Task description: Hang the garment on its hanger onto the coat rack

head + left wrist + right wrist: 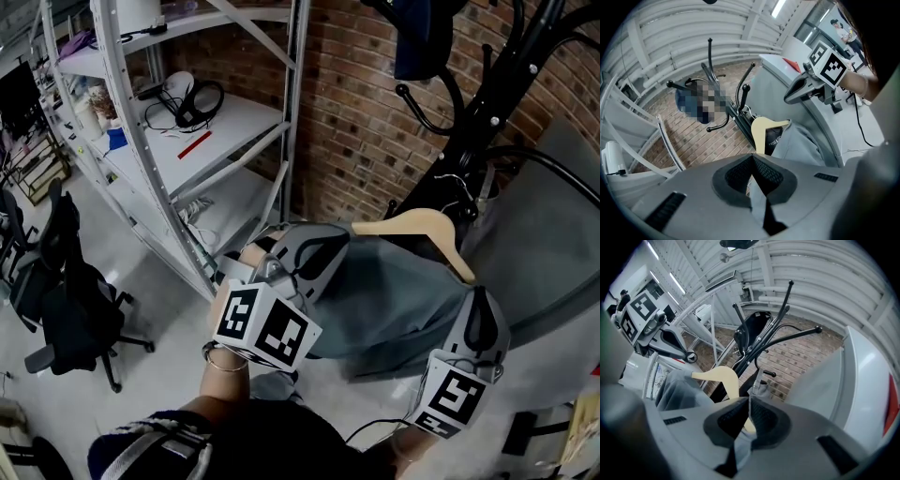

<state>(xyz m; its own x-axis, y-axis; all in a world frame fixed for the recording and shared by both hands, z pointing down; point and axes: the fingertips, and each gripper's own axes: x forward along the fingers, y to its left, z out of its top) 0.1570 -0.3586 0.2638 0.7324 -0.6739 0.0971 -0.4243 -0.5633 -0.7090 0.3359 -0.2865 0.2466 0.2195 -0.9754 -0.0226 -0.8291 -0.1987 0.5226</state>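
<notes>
A chair (66,281) sits on open floor at the left, beside the shelf (187,141), whose post stands near the left gripper (752,159). That gripper's jaws are closed on a fold of the garment (394,300). The garment hangs on its hanger (412,228) between both grippers, hook close to the rack (497,112). The collar label (774,138) is too small to read. The right gripper (749,404) pinches the garment's other side, jaws closed.
</notes>
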